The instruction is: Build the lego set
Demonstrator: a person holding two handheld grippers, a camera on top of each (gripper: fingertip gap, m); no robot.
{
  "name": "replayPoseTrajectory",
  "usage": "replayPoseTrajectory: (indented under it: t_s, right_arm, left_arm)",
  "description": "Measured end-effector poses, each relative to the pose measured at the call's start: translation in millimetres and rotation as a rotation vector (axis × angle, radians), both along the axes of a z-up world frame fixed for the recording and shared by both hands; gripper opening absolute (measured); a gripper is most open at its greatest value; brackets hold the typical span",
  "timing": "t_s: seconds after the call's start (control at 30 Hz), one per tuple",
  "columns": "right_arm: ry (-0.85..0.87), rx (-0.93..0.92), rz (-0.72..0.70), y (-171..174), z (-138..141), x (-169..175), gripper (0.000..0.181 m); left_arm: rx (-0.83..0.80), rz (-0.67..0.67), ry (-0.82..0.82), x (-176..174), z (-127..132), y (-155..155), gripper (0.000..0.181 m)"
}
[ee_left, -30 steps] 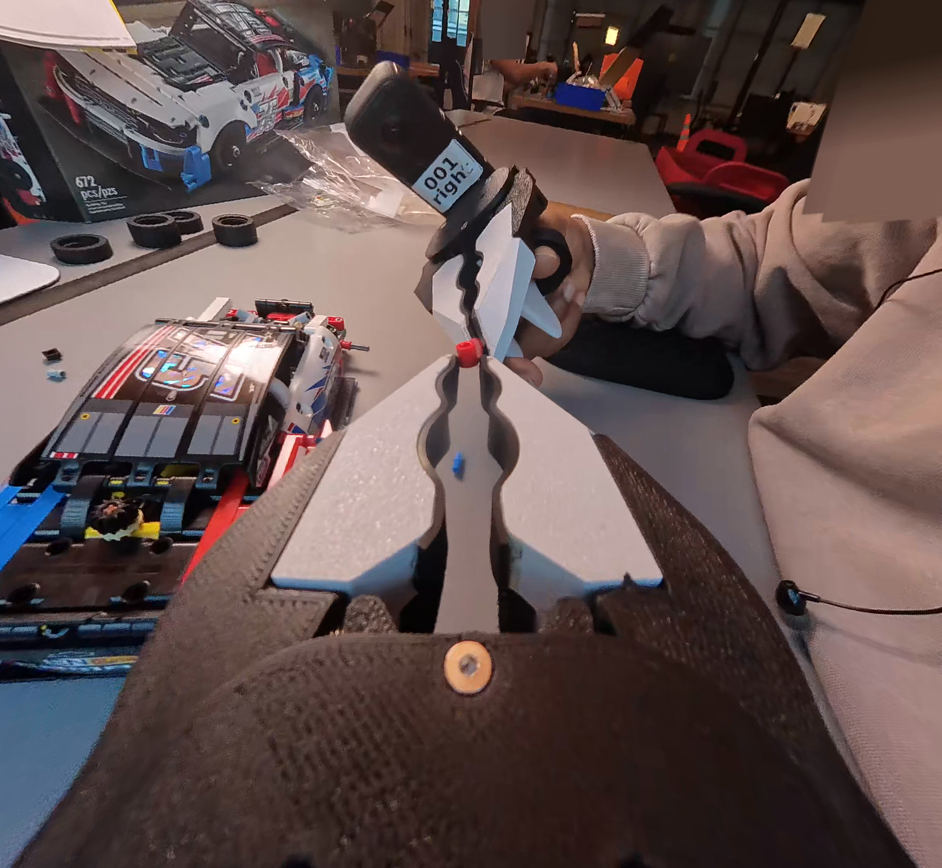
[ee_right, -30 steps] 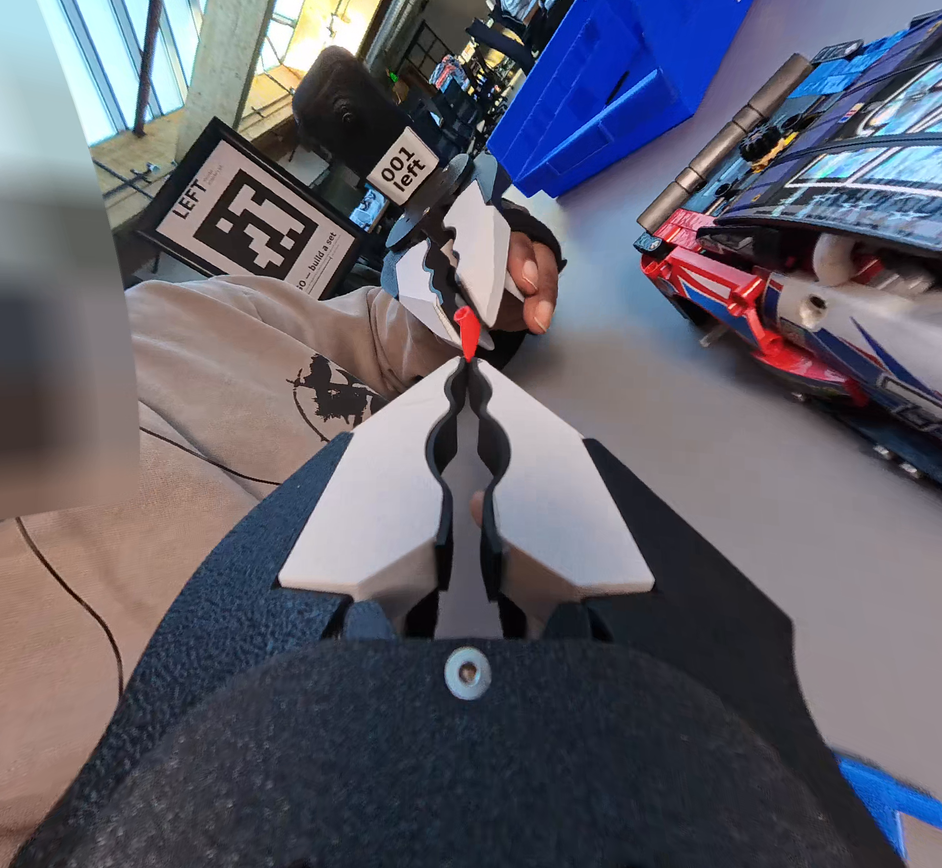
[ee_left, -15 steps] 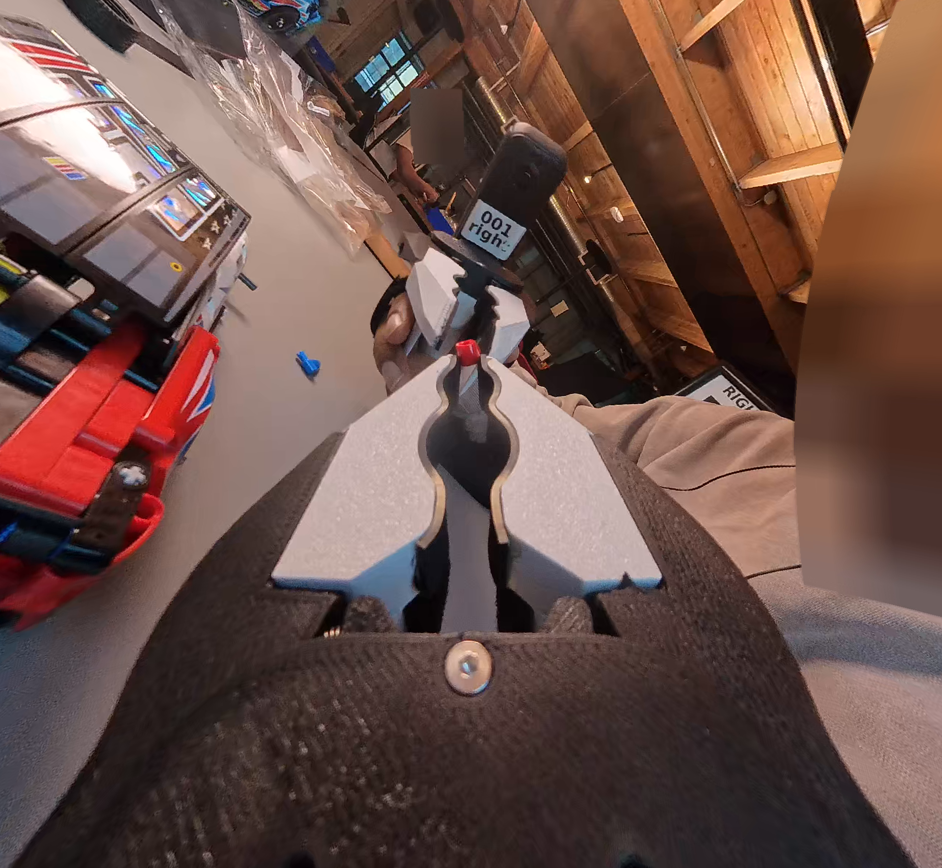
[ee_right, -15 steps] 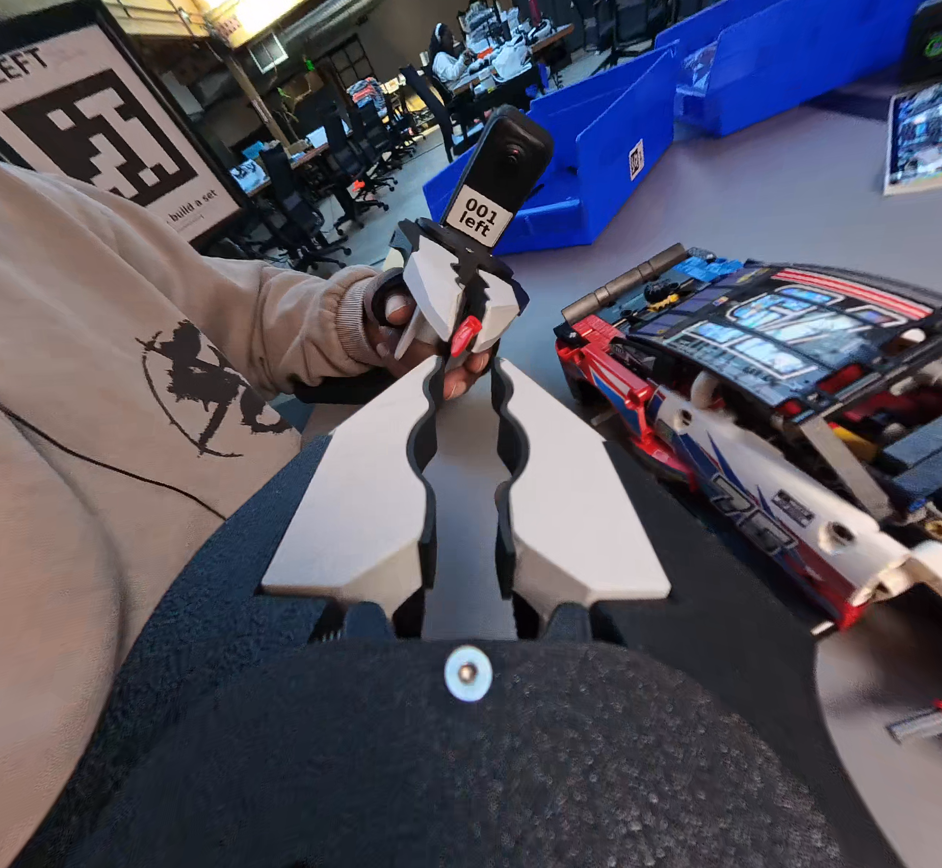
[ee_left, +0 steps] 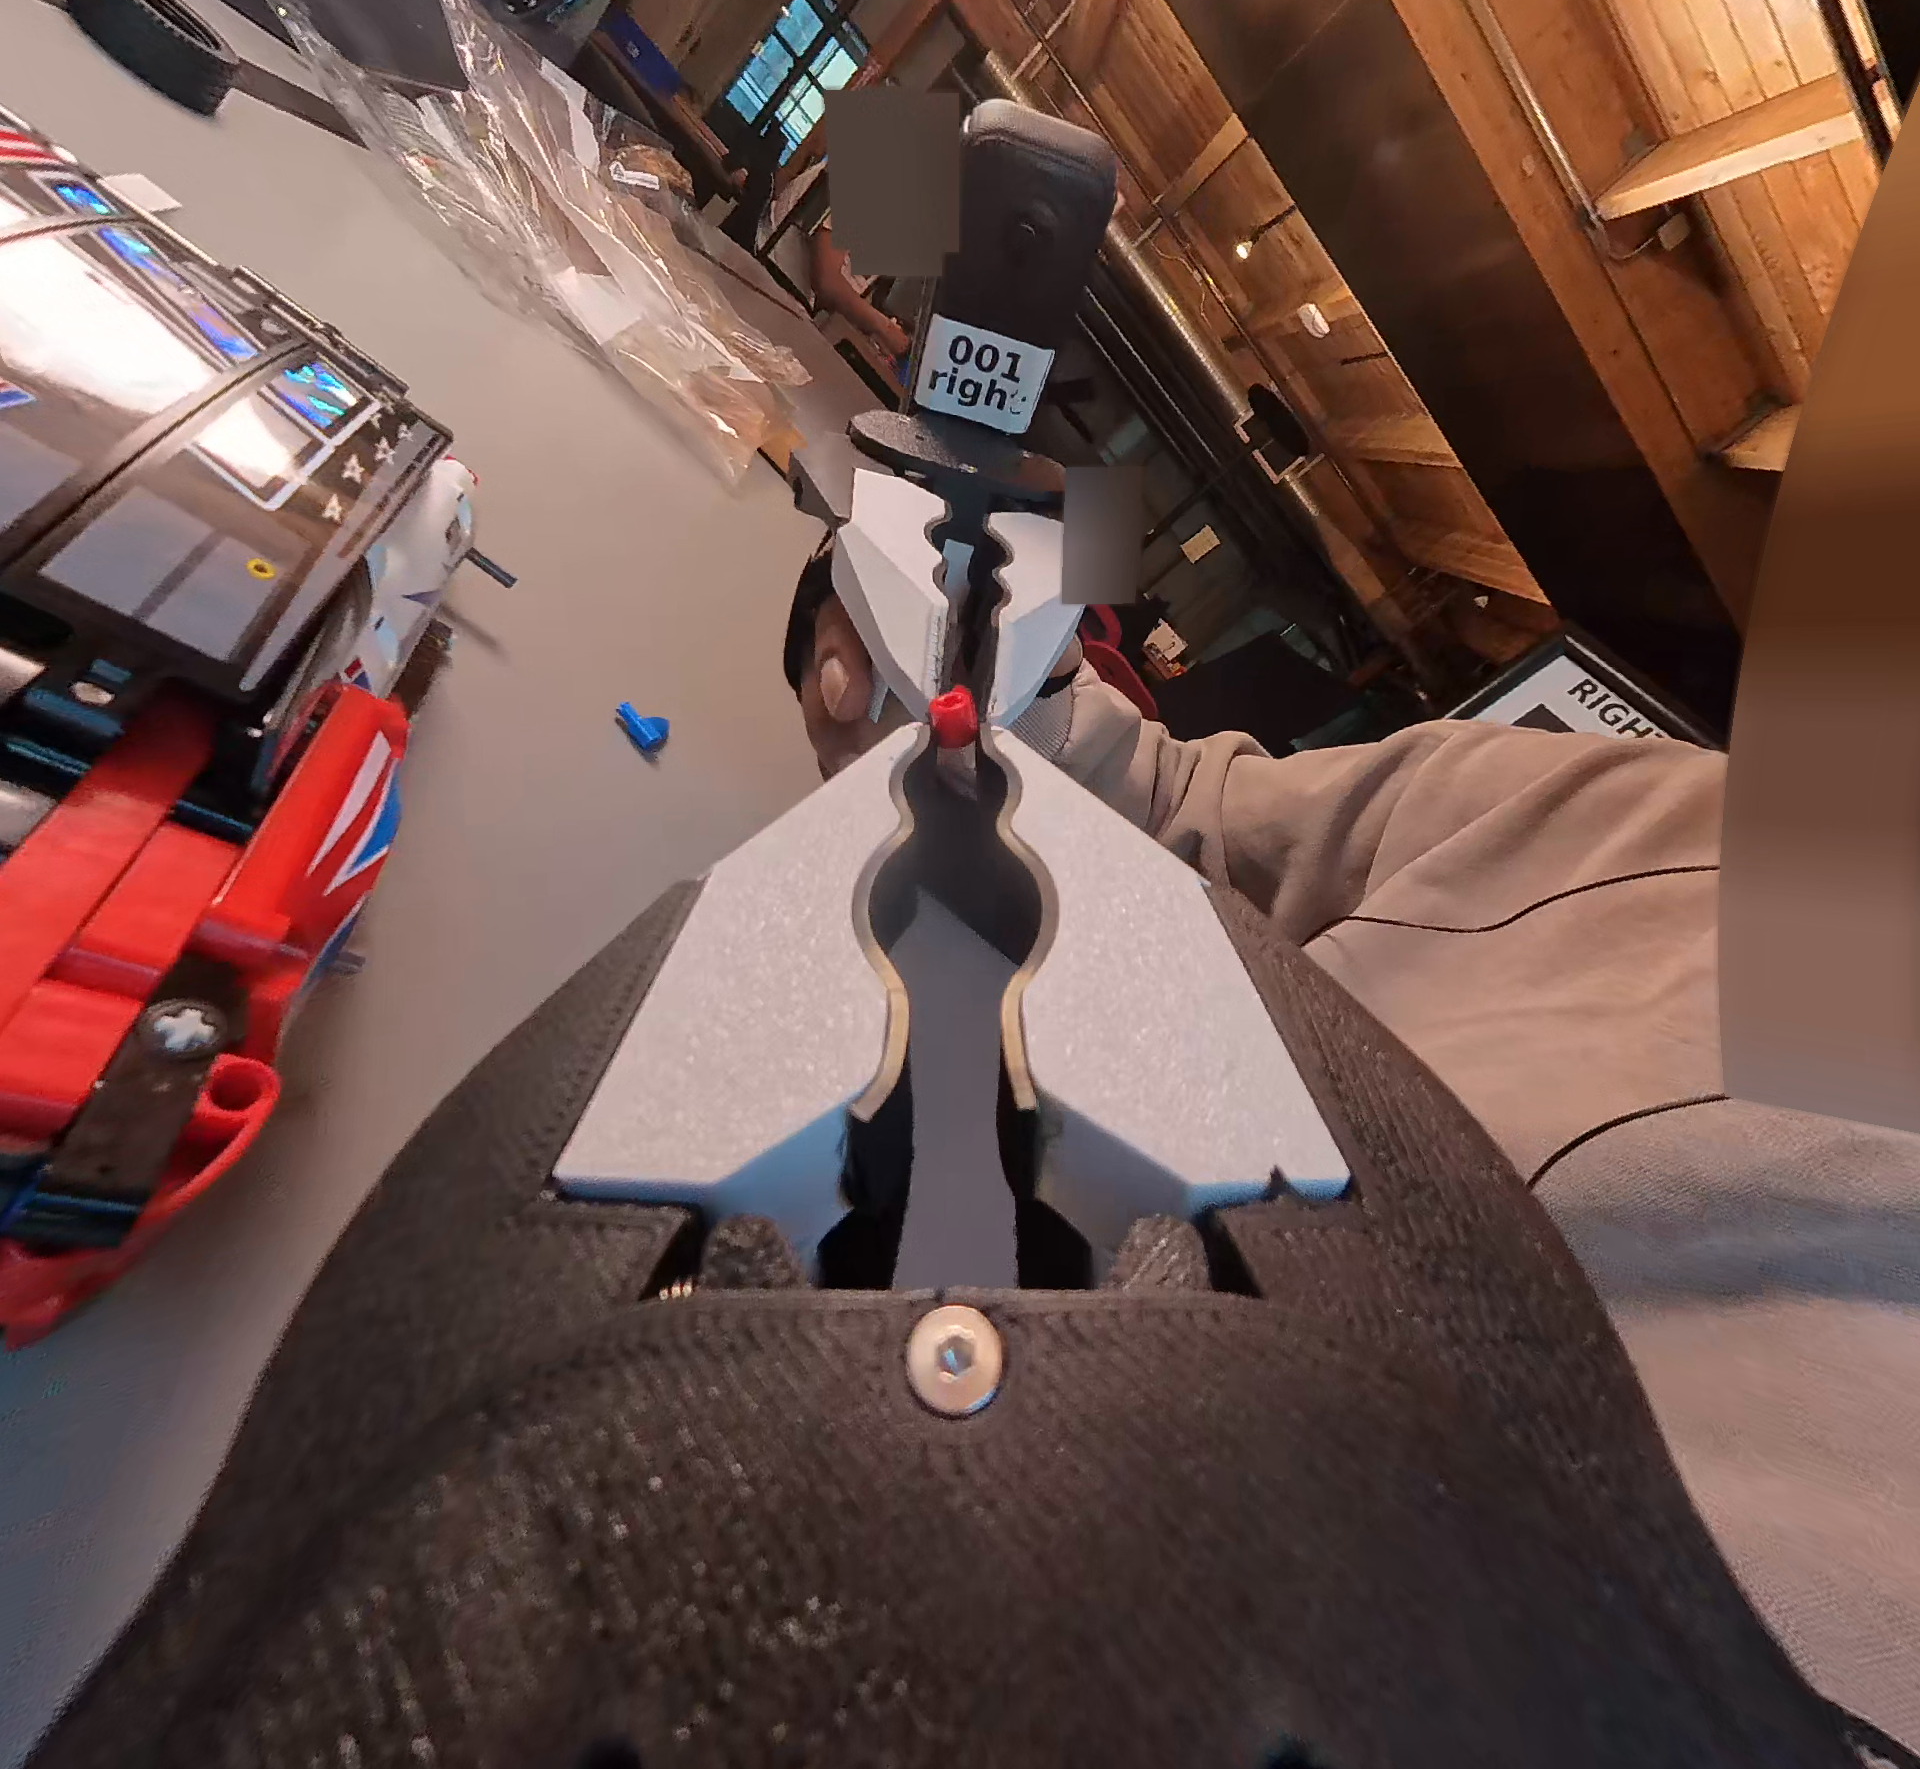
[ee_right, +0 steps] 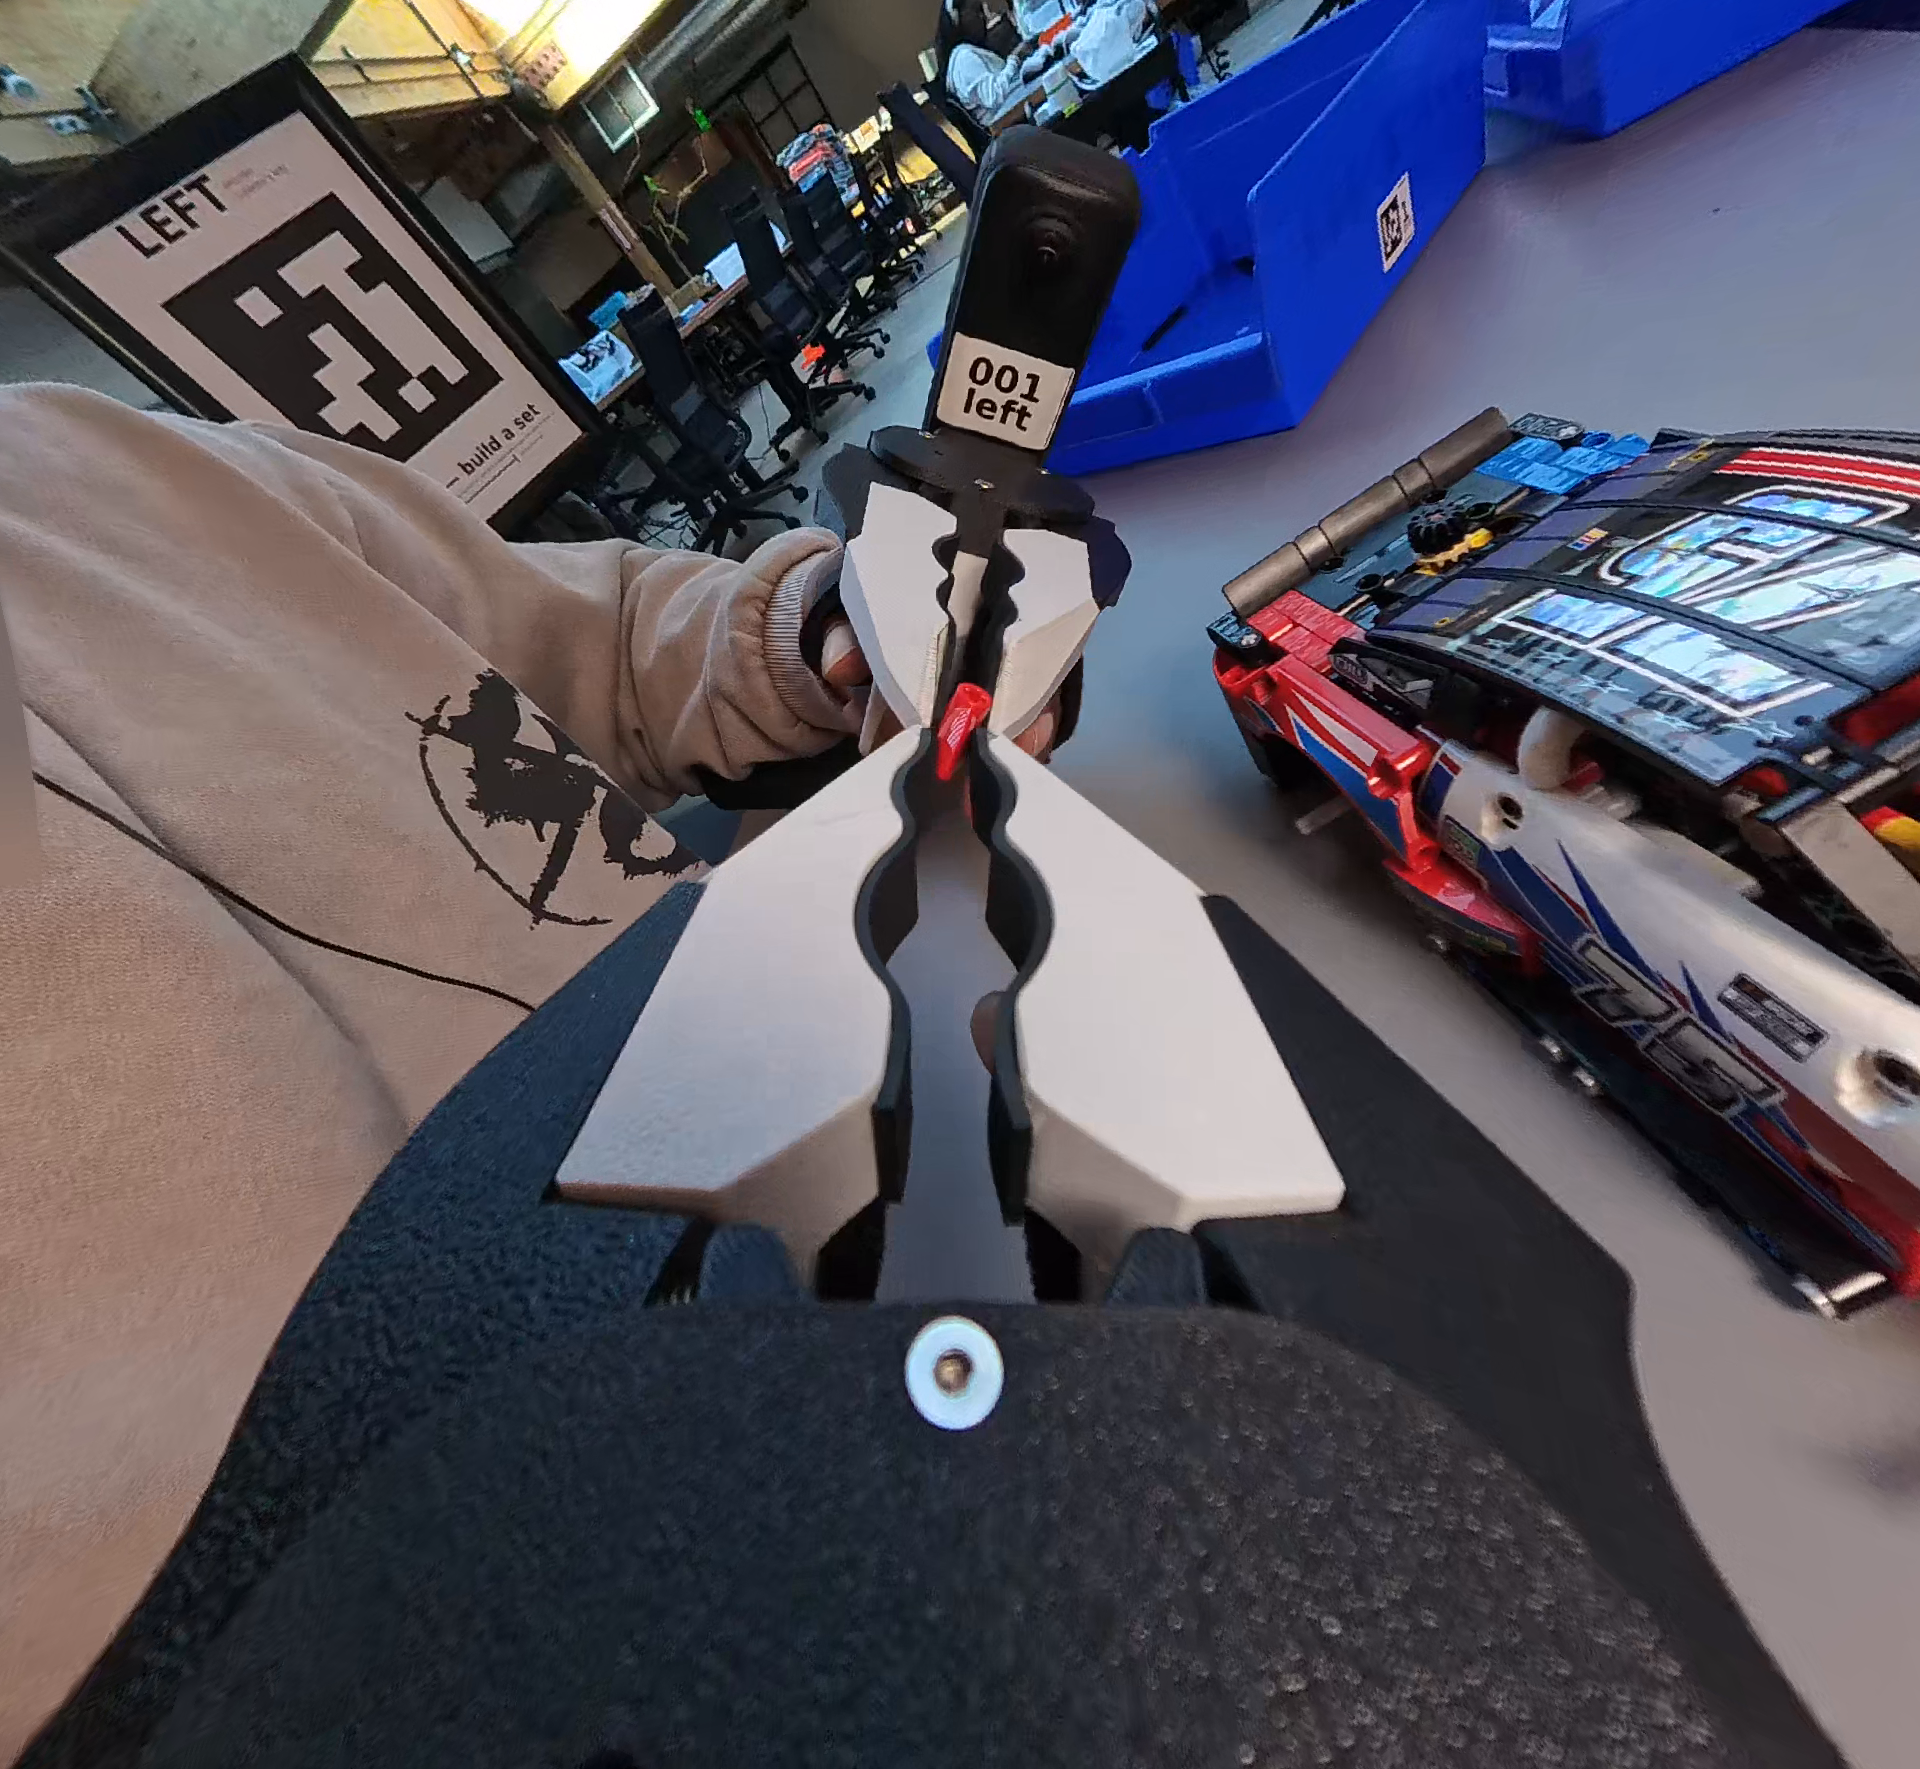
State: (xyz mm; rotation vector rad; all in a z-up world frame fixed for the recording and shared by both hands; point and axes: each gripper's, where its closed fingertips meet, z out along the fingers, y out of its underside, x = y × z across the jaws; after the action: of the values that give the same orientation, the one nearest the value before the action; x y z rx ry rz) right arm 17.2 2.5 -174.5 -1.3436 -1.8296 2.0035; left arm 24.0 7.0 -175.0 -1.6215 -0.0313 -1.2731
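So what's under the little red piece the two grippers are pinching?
Nothing touches it underneath. The red piece hangs in the air above the grey table. Its ends are hidden between the fingers, so their shape cannot be seen.

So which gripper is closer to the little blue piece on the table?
Right, probably. The blue piece lies on the table beside the right gripper; the left gripper reaches in from farther back, tips meeting at the red piece.

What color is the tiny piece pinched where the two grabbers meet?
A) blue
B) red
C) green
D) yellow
B: the small piece held between the tips of the left gripper and the right gripper is red in both wrist views.
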Motion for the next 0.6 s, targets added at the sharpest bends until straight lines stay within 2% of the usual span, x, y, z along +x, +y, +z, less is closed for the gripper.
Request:
replayPoseTrajectory:
  t_s: [0.13, 0.3, 0.37, 0.47, 0.6]
  right_arm:
    - [-0.011, -0.041, 0.020, 3, 6, 4, 0.003]
    - [-0.021, -0.013, 0.029, 10, 6, 7, 0.003]
    - [0.032, 0.005, 0.016, 22, 21, 10, 0.003]
    - [0.124, 0.014, -0.080, 56, 56, 15, 0.003]
    - [0.156, 0.051, -0.136, 78, 68, 23, 0.003]
  left_arm:
    - [0.028, 0.033, 0.048, -6, 1, 1, 0.017]
    - [0.056, 0.023, 0.058, -1, 5, -1, 0.017]
    - [0.061, 0.028, 0.046, -2, 6, -1, 0.017]
    - [0.066, 0.054, 0.040, -9, 9, -1, 0.017]
    - [0.064, 0.072, 0.060, -12, 7, 0, 0.017]
